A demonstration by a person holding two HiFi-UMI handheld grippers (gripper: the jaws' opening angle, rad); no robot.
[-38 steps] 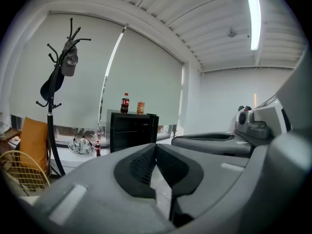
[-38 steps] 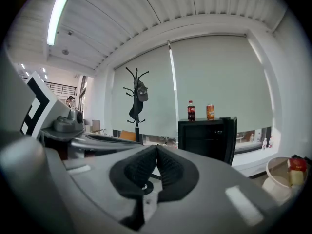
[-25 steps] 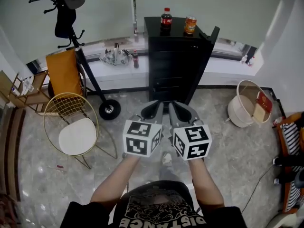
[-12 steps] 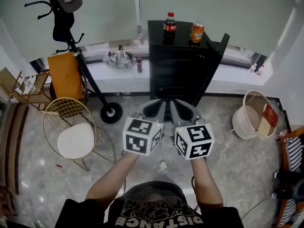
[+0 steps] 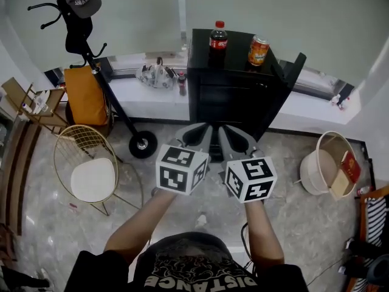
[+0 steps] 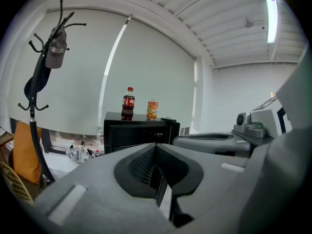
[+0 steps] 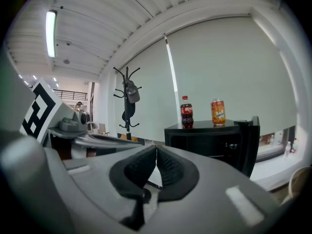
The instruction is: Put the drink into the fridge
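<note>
A small black fridge (image 5: 234,84) stands against the window ledge, its door (image 5: 290,72) slightly ajar on the right side. On its top stand a cola bottle (image 5: 218,36) and an orange can (image 5: 258,50). Both grippers are held side by side in front of the fridge, well short of it. My left gripper (image 5: 205,131) is shut with nothing between its pads. My right gripper (image 5: 222,132) is shut and empty too. The left gripper view shows the bottle (image 6: 128,104) and can (image 6: 152,110) beyond the closed jaws. In the right gripper view the bottle (image 7: 186,112) and can (image 7: 218,112) stand above the ajar door (image 7: 251,140).
A coat rack (image 5: 79,23) with a cap and a scooter wheel (image 5: 143,145) stand left of the fridge, beside an orange bag (image 5: 85,96). A gold wire chair (image 5: 91,172) sits on the marble floor at the left. A white bucket (image 5: 331,163) stands at the right.
The person has stepped toward the fridge, so it sits larger and nearer in the head view. Both grippers stay shut and side by side.
</note>
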